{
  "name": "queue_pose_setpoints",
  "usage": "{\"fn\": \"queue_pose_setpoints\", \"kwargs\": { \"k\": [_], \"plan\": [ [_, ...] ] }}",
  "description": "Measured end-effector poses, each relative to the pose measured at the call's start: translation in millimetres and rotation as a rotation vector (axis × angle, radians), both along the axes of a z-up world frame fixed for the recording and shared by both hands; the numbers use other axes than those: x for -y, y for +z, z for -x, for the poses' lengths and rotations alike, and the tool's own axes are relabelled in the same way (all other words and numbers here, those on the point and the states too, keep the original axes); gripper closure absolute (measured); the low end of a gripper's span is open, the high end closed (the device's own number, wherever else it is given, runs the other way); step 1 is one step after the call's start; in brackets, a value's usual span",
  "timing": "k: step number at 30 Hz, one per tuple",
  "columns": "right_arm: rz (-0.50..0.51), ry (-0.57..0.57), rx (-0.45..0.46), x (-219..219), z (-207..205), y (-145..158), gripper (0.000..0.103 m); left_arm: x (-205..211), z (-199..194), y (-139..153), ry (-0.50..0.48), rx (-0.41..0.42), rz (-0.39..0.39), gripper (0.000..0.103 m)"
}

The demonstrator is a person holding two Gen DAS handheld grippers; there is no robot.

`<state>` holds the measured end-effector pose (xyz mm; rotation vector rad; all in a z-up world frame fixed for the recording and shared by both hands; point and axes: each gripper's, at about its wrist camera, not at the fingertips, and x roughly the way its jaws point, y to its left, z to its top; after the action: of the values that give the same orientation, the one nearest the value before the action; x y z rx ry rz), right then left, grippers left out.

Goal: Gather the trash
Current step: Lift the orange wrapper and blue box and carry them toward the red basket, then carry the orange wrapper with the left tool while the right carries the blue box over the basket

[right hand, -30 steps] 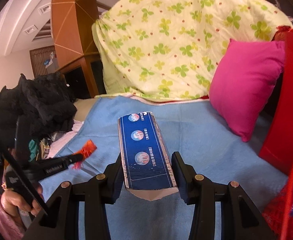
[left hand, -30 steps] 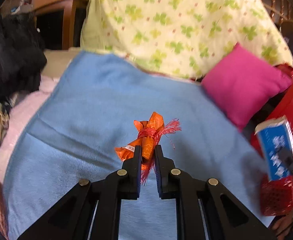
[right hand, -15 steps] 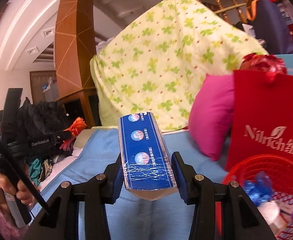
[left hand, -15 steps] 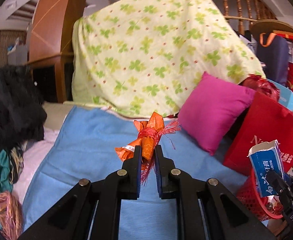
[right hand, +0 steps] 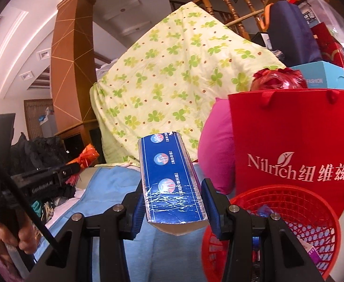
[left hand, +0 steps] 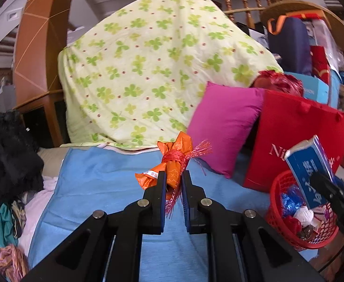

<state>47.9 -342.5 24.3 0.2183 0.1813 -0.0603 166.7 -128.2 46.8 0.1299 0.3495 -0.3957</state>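
Through my left wrist camera, my left gripper (left hand: 173, 183) is pinched tight on an orange wrapper (left hand: 172, 162) tied with red frilly string; it sits clamped between the pads, held up over the blue blanket (left hand: 101, 183). Off to the right stands the red basket (left hand: 287, 232), already holding a few scraps, with the red paper bag (left hand: 296, 136) and a pink cushion (left hand: 223, 127) behind it. My right gripper's load, the blue carton (left hand: 310, 171), hangs over the basket's rim in this view.

Through my right wrist camera, my right gripper (right hand: 174, 202) squeezes that blue carton (right hand: 169, 176) by its long sides, and the carton is slightly crumpled near the pads. The red basket (right hand: 296, 202) lies low to the right, partly under the right finger. My left gripper (right hand: 72, 170) shows at the left with the wrapper (right hand: 87, 156) in its tip.

To do this well, I'd bring the carton fully over the basket's mouth before letting go — tip its far end down so it slides in rather than bridging the rim — then swing the left hand across and release the wrapper low.
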Motion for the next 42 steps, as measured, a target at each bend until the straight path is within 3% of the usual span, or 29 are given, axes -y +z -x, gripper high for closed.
{"fn": "queue_pose_setpoints", "kwargs": {
  "k": [21,42],
  "plan": [
    [-0.022,-0.052,0.004,28.5,13.3,-1.2,0.055,56.1,19.5,-14.1,-0.111,-0.01,-0.051,0.09],
    [-0.026,-0.074,0.004,38.5,17.4,-4.3,0.055,69.1,24.2,-17.9,-0.143,-0.019,-0.071,0.09]
  ]
}}
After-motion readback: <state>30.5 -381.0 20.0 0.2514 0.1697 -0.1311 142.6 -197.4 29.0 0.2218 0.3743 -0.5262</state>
